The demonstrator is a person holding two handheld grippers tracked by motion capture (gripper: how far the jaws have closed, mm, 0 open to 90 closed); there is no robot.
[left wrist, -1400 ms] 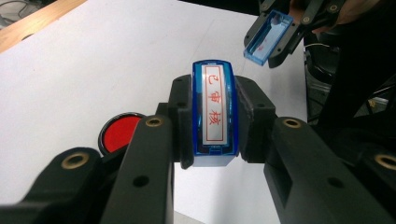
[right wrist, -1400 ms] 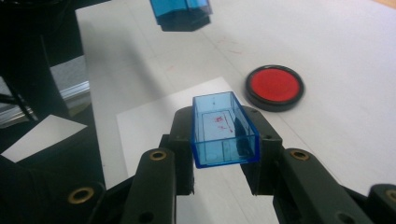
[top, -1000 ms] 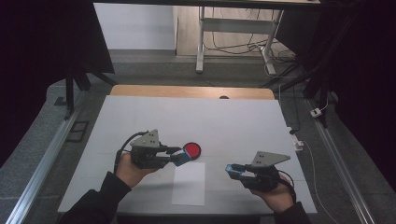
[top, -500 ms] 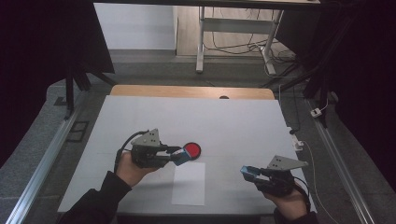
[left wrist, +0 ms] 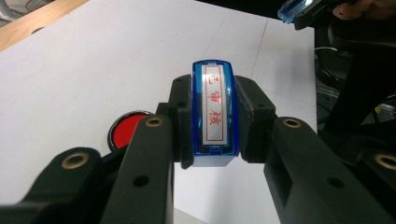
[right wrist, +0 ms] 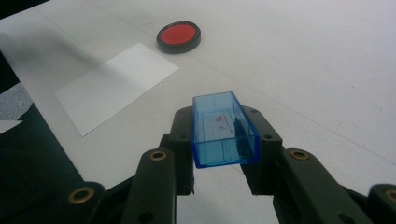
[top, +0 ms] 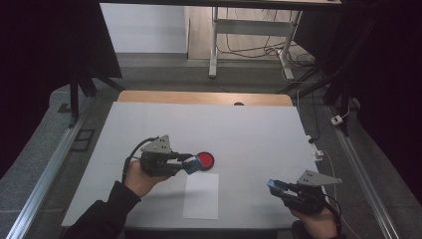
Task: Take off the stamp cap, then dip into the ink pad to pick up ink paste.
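My left gripper is shut on a blue stamp whose white face bears red characters; the stamp hangs just left of the red ink pad on the white table. My right gripper is shut on the stamp's clear blue cap, held low near the table's front right. A white sheet of paper lies between the two hands. The right gripper with the cap also appears at the top right of the left gripper view.
The white table ends in a wooden strip at the back. Metal rails run along both sides. A desk frame and cables stand on the floor beyond.
My right hand has carried the blue cap to the right and toward the front edge, away from the stamp. The left hand has stayed where it was beside the ink pad.
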